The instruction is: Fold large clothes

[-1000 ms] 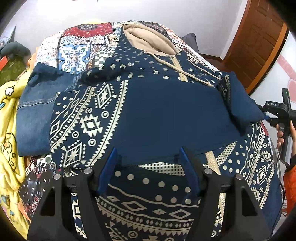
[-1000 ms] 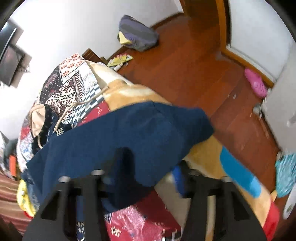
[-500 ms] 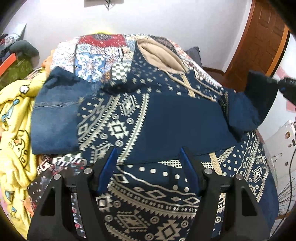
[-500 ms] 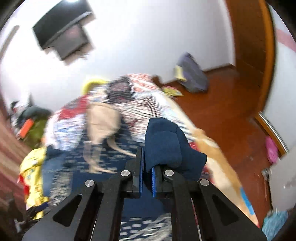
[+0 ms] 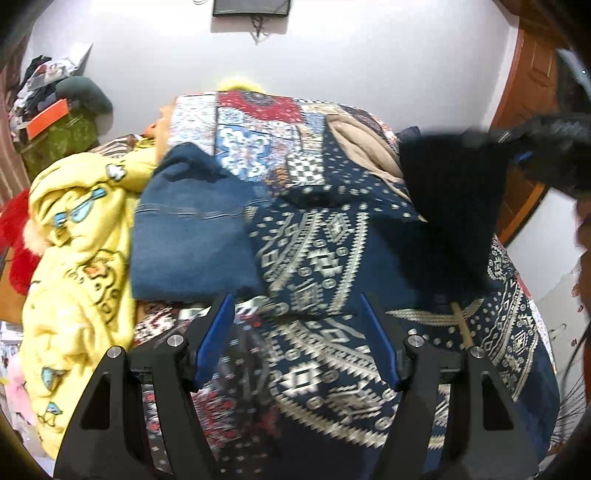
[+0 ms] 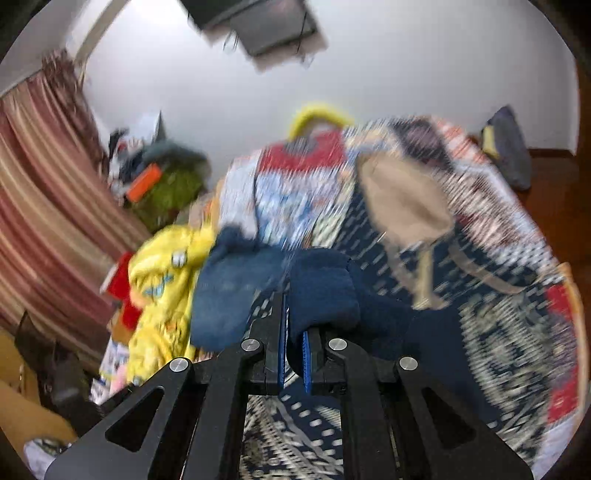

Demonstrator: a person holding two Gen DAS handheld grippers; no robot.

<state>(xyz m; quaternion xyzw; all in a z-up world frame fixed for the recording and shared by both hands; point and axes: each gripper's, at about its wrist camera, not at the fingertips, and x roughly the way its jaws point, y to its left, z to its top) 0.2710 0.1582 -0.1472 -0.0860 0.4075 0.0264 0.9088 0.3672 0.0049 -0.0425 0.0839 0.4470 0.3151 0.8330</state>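
Observation:
A navy hoodie (image 5: 325, 258) with a cream geometric print lies spread on the bed, its beige-lined hood (image 5: 362, 147) at the far end. My left gripper (image 5: 294, 301) hovers open over the hoodie's near left part, with nothing between its blue pads. My right gripper (image 6: 293, 325) is shut on the plain navy sleeve cuff (image 6: 321, 291) and holds it up over the hoodie's body. In the left wrist view the lifted sleeve (image 5: 454, 206) hangs at the right from the blurred right gripper (image 5: 524, 155). The right wrist view is motion-blurred.
Folded jeans (image 5: 192, 236) lie left of the hoodie, with a yellow cartoon blanket (image 5: 74, 277) further left. A patchwork bedspread (image 5: 258, 122) covers the bed. A wooden door (image 5: 532, 92) stands right, a wall screen (image 5: 251, 7) behind, and cluttered shelves (image 5: 55, 122) and a striped curtain (image 6: 48, 192) left.
My right gripper closed on the sleeve cuff, lifted it off the bed's right edge and swung it over the hoodie. My left gripper drew back and left, still open.

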